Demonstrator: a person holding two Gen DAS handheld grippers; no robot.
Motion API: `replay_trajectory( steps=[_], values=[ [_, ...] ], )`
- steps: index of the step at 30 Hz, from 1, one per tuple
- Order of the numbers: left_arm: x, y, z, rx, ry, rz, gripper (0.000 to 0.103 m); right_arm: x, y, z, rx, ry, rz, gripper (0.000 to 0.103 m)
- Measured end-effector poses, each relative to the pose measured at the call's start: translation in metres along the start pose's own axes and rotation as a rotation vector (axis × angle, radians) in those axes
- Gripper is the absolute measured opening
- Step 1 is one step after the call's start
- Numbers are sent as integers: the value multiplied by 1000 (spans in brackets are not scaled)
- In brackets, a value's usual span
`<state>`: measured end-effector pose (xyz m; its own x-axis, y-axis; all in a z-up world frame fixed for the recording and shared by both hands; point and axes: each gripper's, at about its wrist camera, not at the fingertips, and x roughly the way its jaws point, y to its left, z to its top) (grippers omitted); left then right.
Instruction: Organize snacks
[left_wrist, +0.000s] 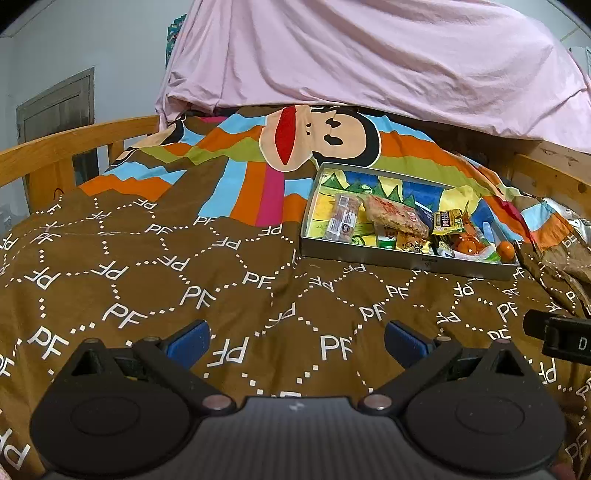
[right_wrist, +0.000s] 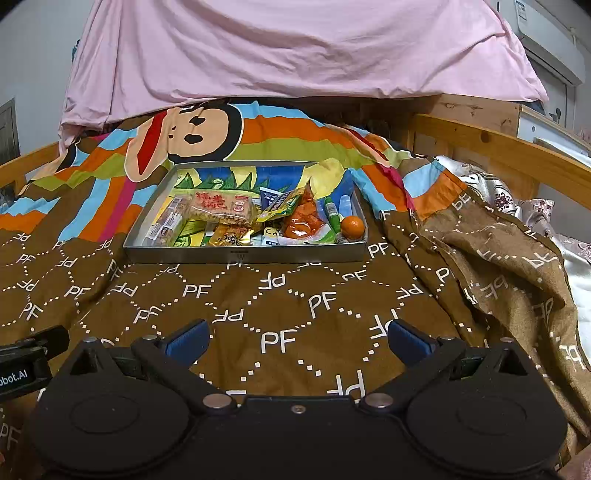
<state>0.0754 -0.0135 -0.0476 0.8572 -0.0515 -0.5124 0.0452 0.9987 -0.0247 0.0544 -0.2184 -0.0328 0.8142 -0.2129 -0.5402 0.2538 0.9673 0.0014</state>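
We hold both tongs low over a bed covered with a brown quilt printed with white "PF" letters and dotted hexagons (right_wrist: 280, 295). Our left tongs (left_wrist: 297, 338) stand wide apart with nothing between the blue pads, and our right tongs (right_wrist: 299, 338) are just as wide and hold nothing. In the left view the black body of the right tool shows at the right edge, and in the right view the left tool shows at the left edge, so the two sit side by side.

The shallow grey rectangular tray (right_wrist: 243, 254) rests on the quilt ahead of both tongs, well apart from them, straight ahead in the right view and off to the right in the left view. Its floor carries a bright cartoon picture. In it lie the snacks: a clear bag of golden puffed snacks with red characters (right_wrist: 221, 208), a long clear-wrapped bar with a dark label (left_wrist: 343, 218) at the left side, a small yellow packet (right_wrist: 280, 203), a clear pouch of orange-red pieces (right_wrist: 304, 223), and a small round orange fruit (right_wrist: 352, 226) in the near right corner. The packets overlap one another.

Beyond the tray the quilt turns to coloured stripes with a cartoon monkey face (right_wrist: 199, 129), and a pink sheet (right_wrist: 295, 48) hangs above it. A wooden bed rail (right_wrist: 498, 147) runs along the right.
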Motion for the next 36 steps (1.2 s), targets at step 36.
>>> replay_trajectory(
  steps=[36],
  values=[
    [7,4,2,-12,103,24,103,0,2,-3,-2,13,2,102]
  ],
)
